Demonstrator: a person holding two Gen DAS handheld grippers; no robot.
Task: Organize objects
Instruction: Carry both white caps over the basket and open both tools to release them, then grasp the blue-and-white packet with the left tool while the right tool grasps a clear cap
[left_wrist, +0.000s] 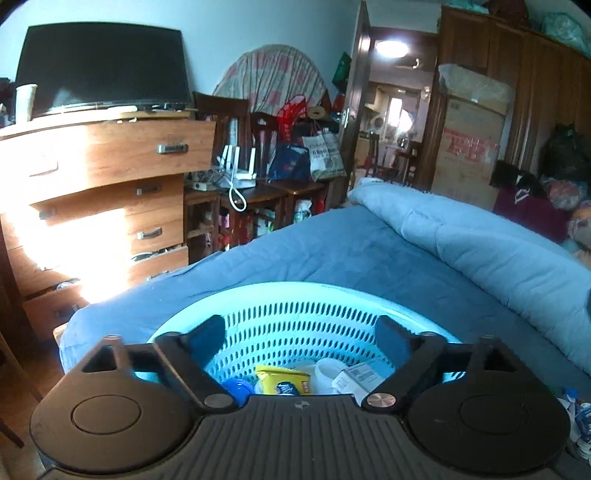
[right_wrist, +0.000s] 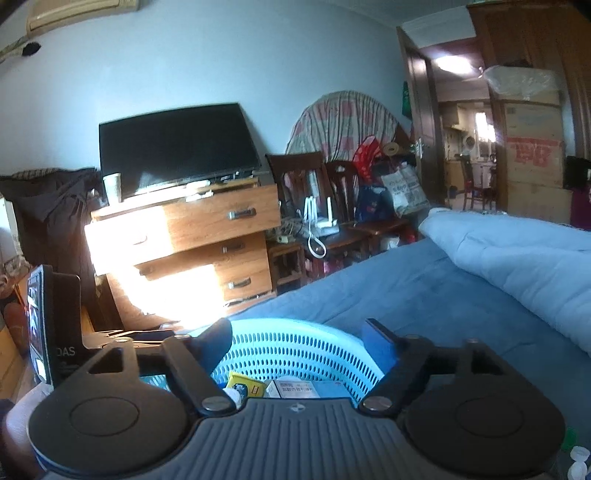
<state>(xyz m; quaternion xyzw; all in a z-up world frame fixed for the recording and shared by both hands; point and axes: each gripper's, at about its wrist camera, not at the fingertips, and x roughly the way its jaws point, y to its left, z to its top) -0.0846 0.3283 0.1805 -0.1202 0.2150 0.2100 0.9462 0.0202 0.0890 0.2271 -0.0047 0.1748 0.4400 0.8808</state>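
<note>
1. The round pale-blue perforated plastic basket sits on the blue-sheeted bed, close under both tools.
2. In it lie a yellow snack packet, a white printed carton, a white cup-like container and a blue cap.
3. The left gripper hangs over the basket, fingers spread wide, holding nothing.
4. The right gripper likewise: fingers apart, empty.
5. Likely next: fetch loose items near the bed's edge; approach low, close squarely, release well inside the rim.
</note>
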